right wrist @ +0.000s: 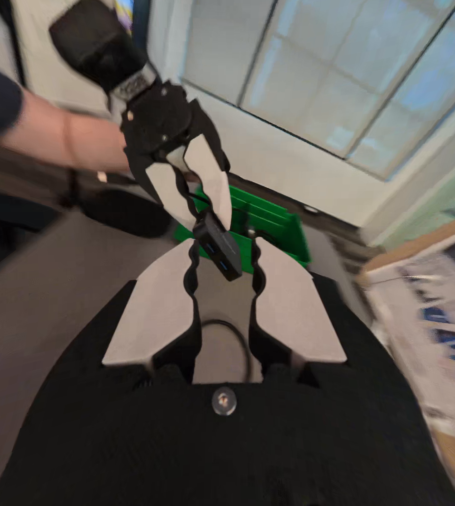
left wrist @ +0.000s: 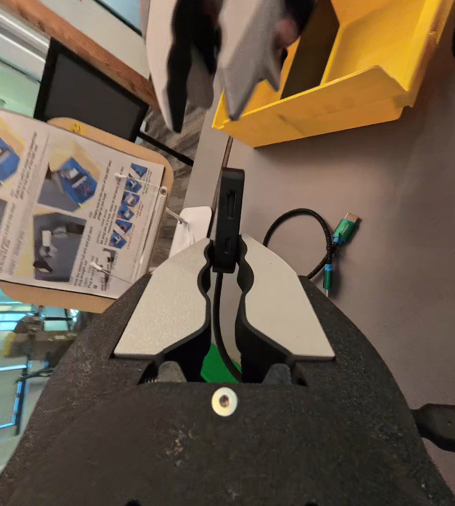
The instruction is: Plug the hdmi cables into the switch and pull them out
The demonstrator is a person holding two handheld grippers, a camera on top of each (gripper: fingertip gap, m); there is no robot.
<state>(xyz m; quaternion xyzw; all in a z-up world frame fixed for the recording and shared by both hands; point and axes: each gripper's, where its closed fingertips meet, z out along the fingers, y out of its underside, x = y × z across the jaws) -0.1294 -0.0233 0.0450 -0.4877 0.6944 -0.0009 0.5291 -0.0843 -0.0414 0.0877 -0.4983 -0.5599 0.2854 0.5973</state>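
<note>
My left gripper (left wrist: pixel 226 239) is shut on the lower end of a black switch (left wrist: pixel 230 208) and holds it upright above the grey table, its ports facing the camera. The switch's own black lead hangs down between the fingers. My right gripper (right wrist: pixel 225 241) is open and empty; it shows blurred in the left wrist view (left wrist: pixel 204 123), a short way beyond the switch's free end. In the right wrist view the left gripper (right wrist: pixel 209 223) holds the switch (right wrist: pixel 222 252) tilted, close ahead. An HDMI cable with a green plug (left wrist: pixel 346 227) lies coiled on the table, unplugged.
A yellow bin (left wrist: pixel 330 90) stands on the grey table (left wrist: pixel 385 273) beyond the cable. A green bin (right wrist: pixel 272 227) sits behind the switch. A clipboard with a printed instruction sheet (left wrist: pixel 56 205) stands at the left. A person's hand (right wrist: pixel 70 142) holds the left gripper. Spacing between my two grippers at the tips: around 7 cm.
</note>
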